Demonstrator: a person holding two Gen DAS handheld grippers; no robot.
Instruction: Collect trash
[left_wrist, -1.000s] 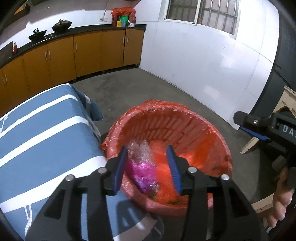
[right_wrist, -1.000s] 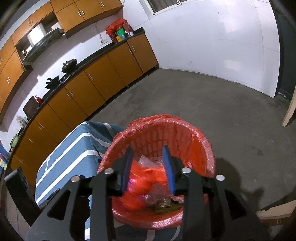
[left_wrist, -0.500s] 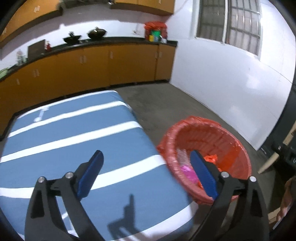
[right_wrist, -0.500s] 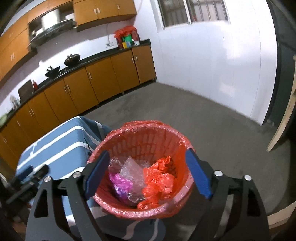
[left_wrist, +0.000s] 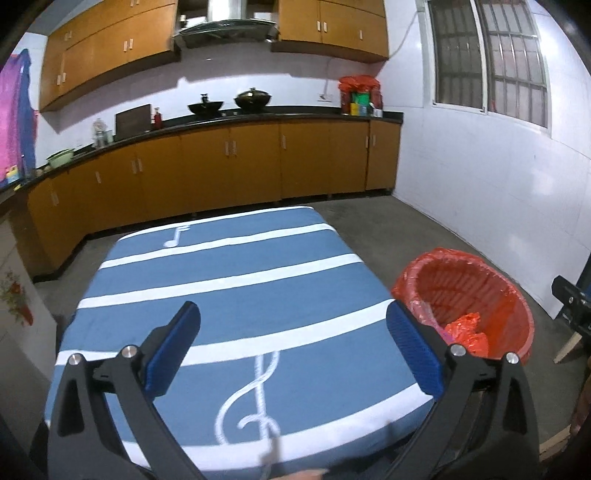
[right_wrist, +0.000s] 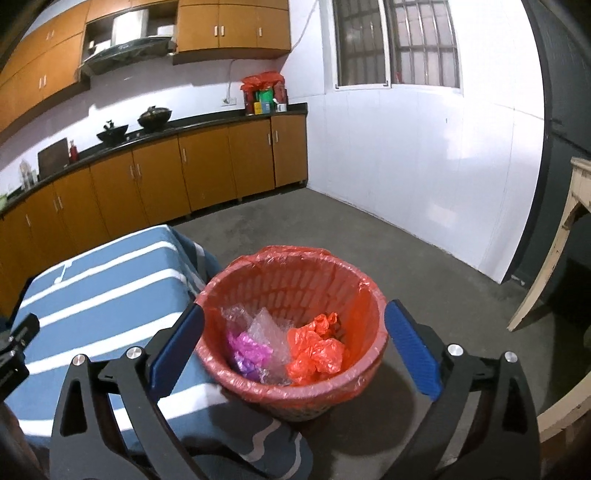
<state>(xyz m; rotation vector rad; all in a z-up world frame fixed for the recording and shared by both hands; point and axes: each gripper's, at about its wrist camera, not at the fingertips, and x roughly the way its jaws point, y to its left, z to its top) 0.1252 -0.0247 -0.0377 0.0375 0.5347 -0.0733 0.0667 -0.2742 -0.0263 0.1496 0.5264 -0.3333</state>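
Kitchen floor of bare grey concrete, with a bin beside a striped bench.

Round red lattice bin (right_wrist: 291, 328), lined with thin red plastic, stands on the floor touching the bench (left_wrist: 229, 295) corner; crumpled red bag (right_wrist: 317, 350), purple wrap (right_wrist: 247, 350) and clear bubble film (right_wrist: 267, 326) lie inside, fully seen only from the right wrist. Left claw (left_wrist: 295, 350) over blue cloth and right claw (right_wrist: 293, 354) over the bin are both opening, nothing between them.
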